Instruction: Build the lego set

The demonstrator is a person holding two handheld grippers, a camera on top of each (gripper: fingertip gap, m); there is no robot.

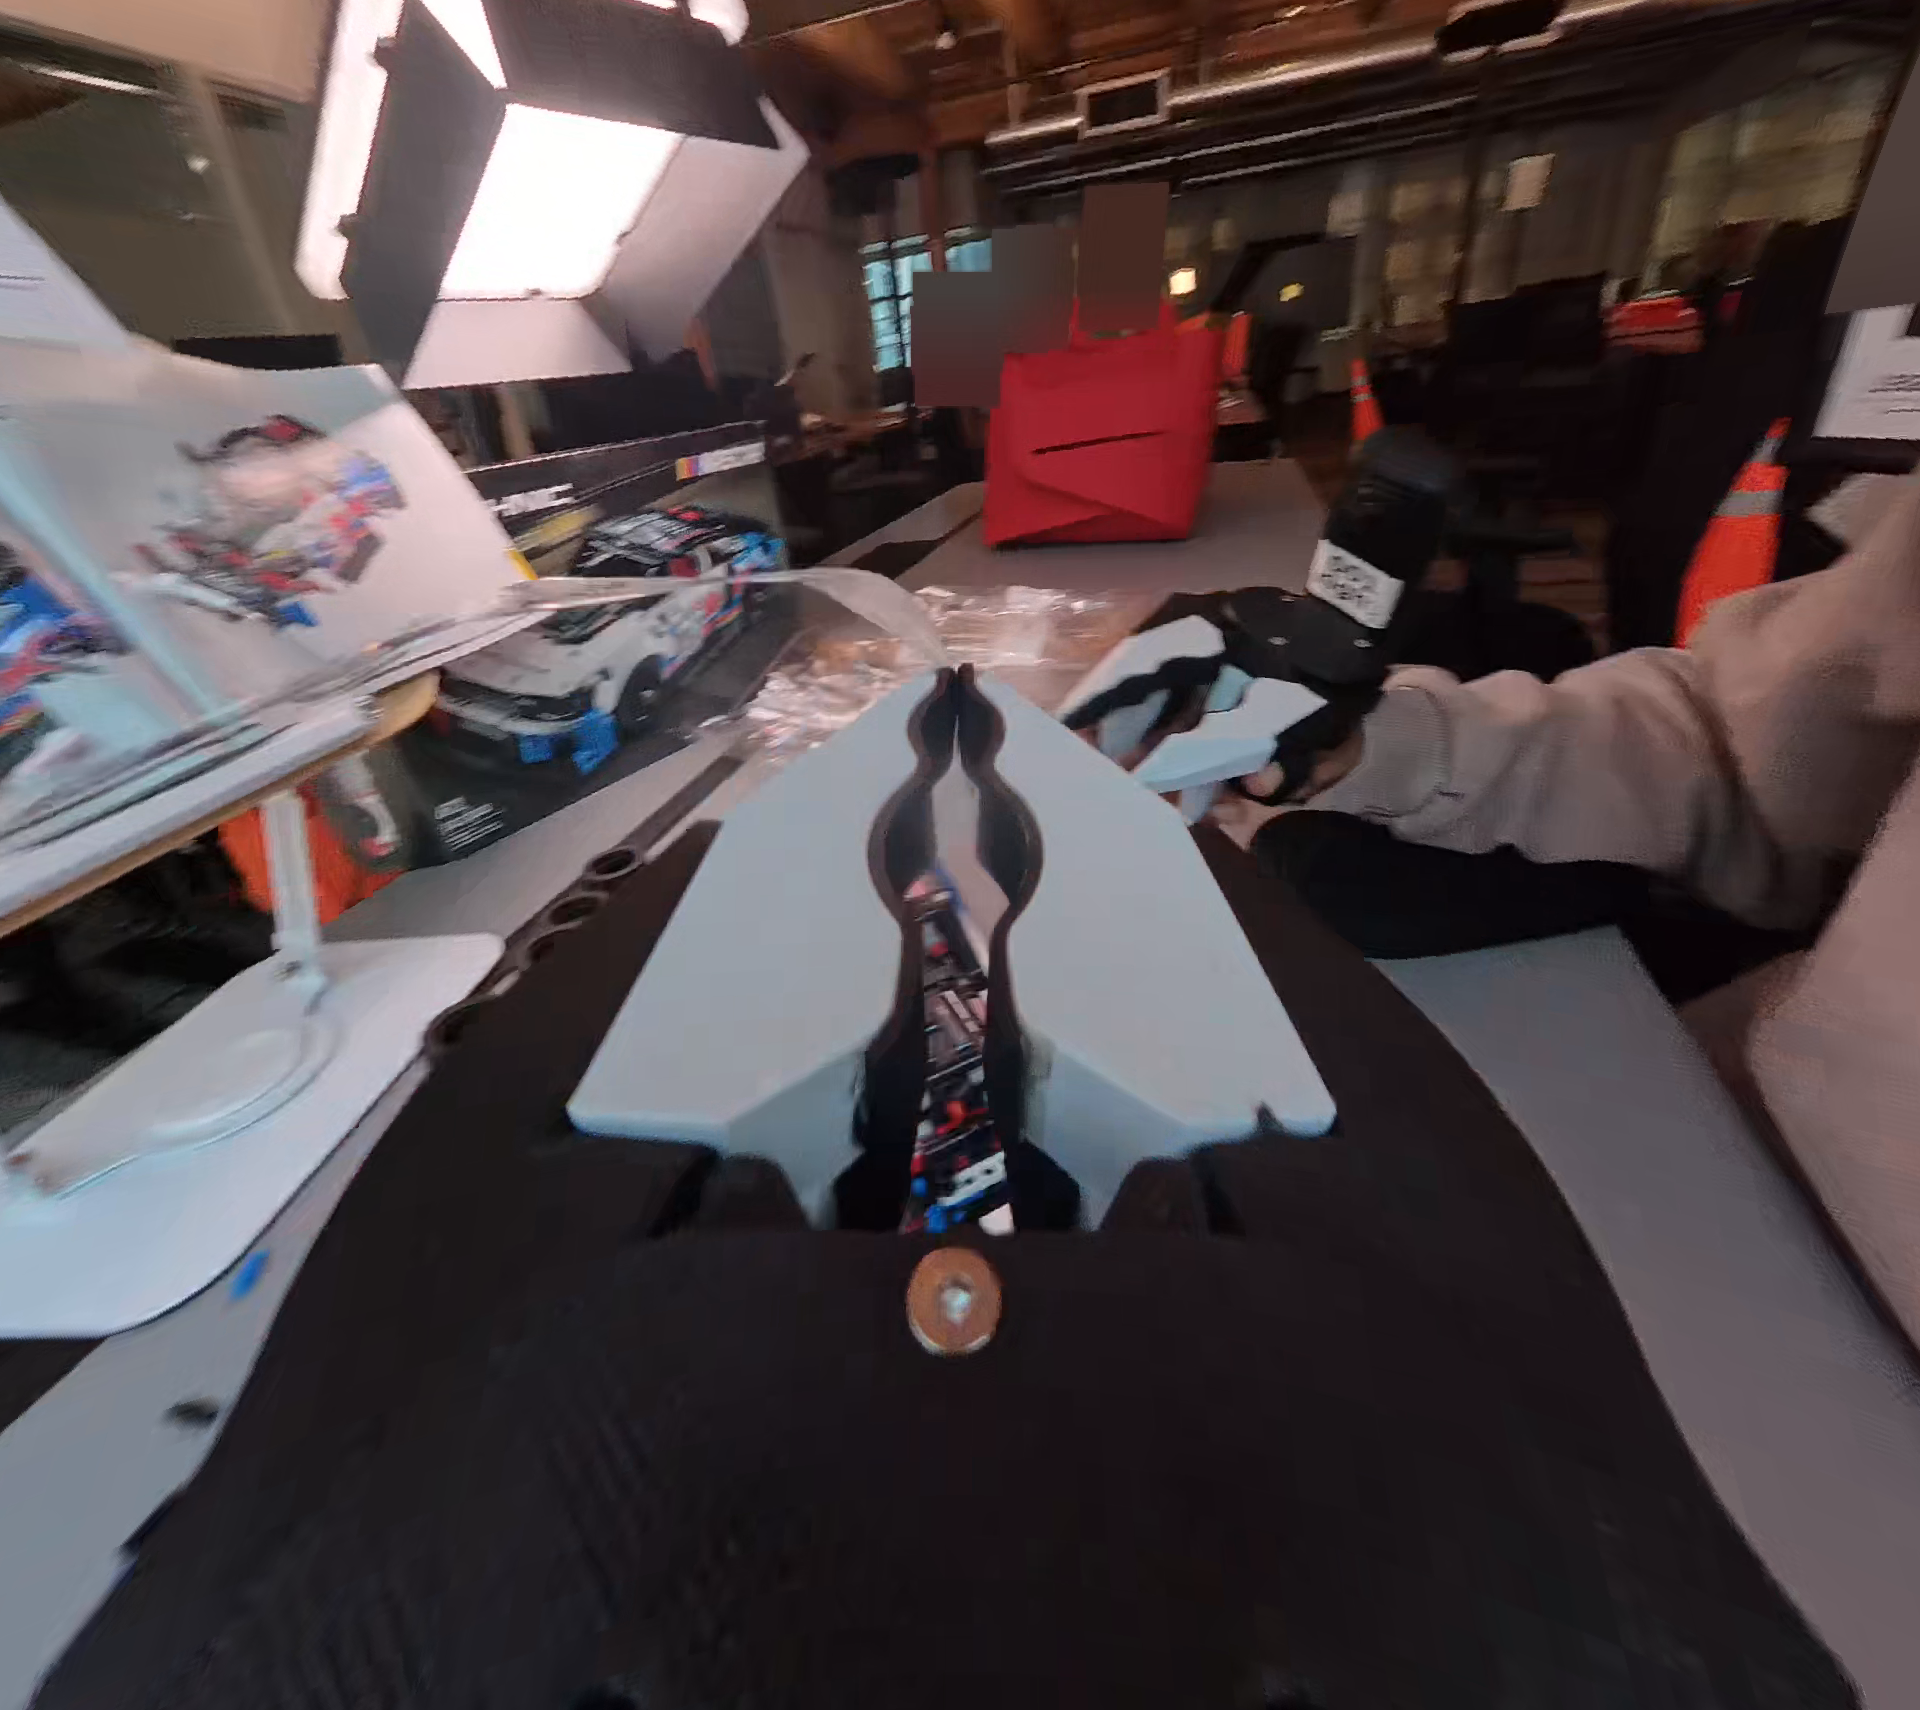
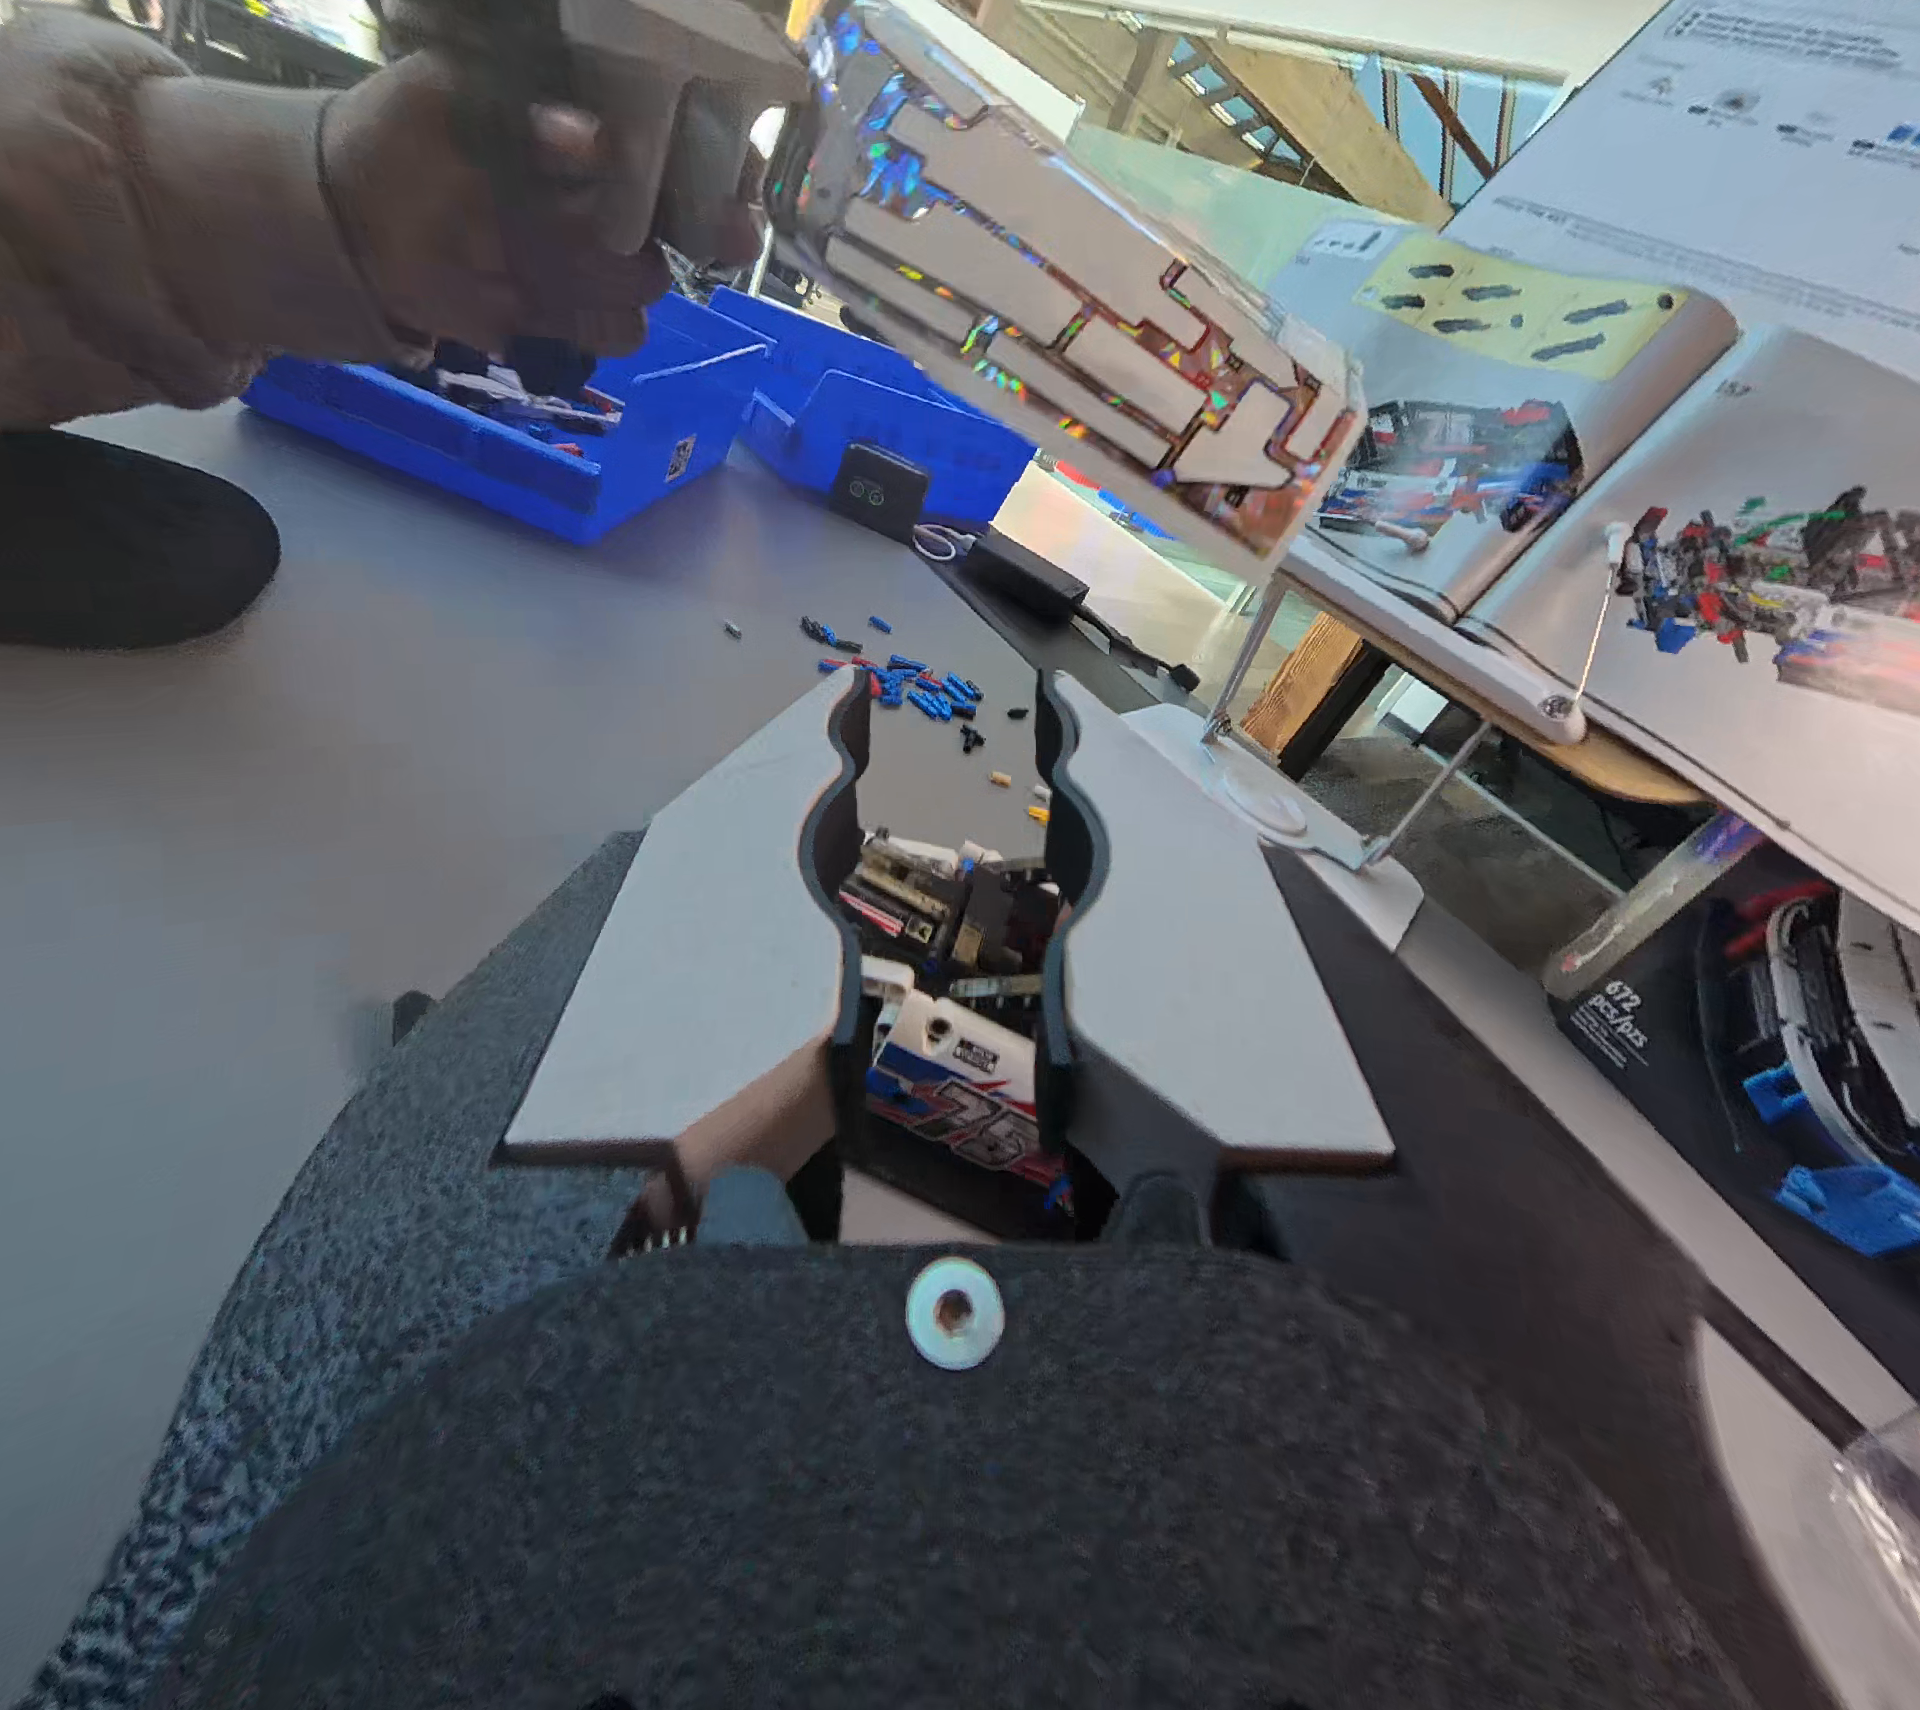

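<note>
My left gripper [image 1: 956, 673] is shut on a clear sticker sheet [image 2: 1039, 278] with shiny holographic offcuts. It holds the sheet up in the air, and the sheet's clear edge curves off to the left of the tips [image 1: 810, 611]. The left gripper also shows in the right wrist view [image 2: 727, 71]. My right gripper [image 2: 951, 694] is open and empty, and shows at the right of the left wrist view [image 1: 1112, 741]. The part-built Lego car [image 2: 956, 1068], white with red and blue, shows through the gap between its jaws. A strip of the car shows under the left jaws [image 1: 951, 1089].
Loose blue, red and black pins [image 2: 914, 694] lie on the grey table ahead. Blue parts bins [image 2: 499, 434] stand at the far left. The instruction booklet on its stand [image 2: 1662, 517] and the set's box [image 2: 1766, 1037] are at the right. A light panel [image 1: 540, 185] hangs above. The left gripper's tips are roughly 15 cm from the right gripper's.
</note>
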